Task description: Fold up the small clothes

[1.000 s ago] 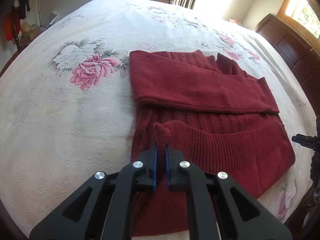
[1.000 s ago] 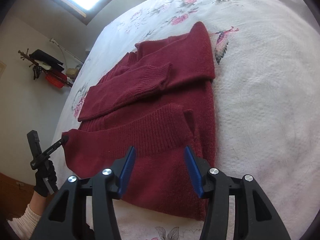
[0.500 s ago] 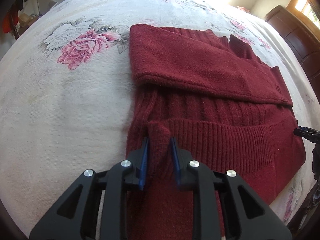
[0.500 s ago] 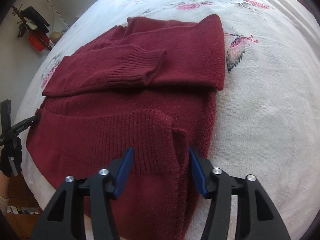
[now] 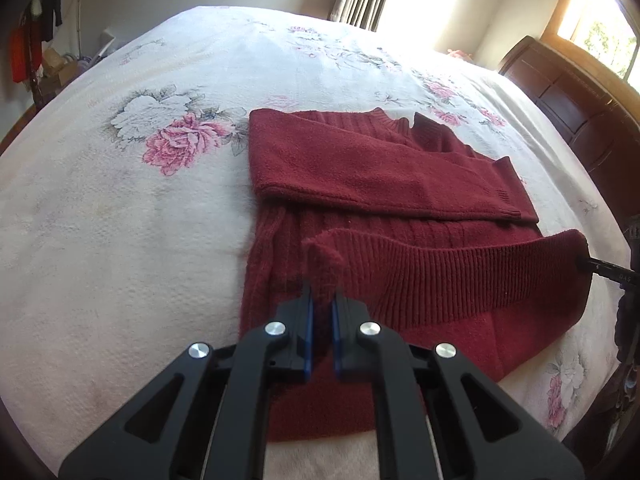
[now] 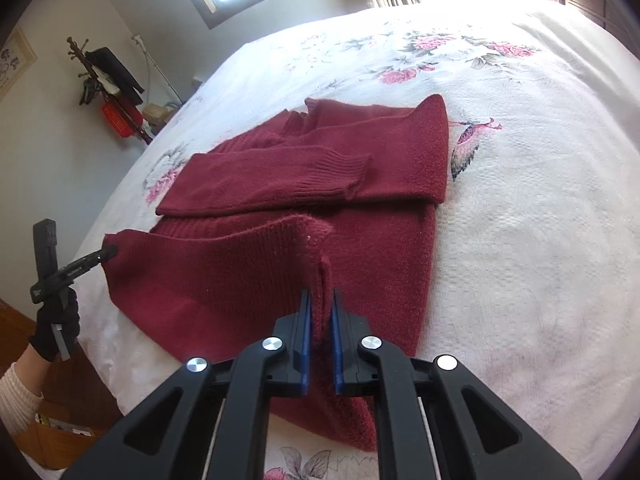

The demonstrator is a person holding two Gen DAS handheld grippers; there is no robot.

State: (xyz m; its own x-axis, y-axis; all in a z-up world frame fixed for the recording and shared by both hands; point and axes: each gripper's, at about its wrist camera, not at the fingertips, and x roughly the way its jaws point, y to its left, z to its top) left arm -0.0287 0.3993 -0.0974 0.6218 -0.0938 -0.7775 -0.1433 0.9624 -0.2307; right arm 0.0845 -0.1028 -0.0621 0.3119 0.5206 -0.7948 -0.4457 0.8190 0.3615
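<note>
Both tongs clamped on red sweater (image 5: 360, 168) hem — left tongs (image 5: 321, 300), right tongs (image 6: 320, 300) — bed (image 5: 120, 220); no legible writing.

Sweater (image 5: 360, 168) lies flat on the bed (image 5: 120, 220), collar toward the far end, hem toward both cameras. Both sleeves are folded across the chest: in the right wrist view one cuff (image 6: 340, 176) lies on top of the other sleeve. Hem band (image 5: 460, 276) is raised off the body below the sleeves. Left gripper (image 5: 321, 304) pinches the hem's left corner; right gripper (image 6: 319, 312) pinches the right corner. Headboard (image 5: 568, 96) stands right of the bed in the left wrist view. Coat rack (image 6: 108, 88) stands beyond the bed's left side
</note>
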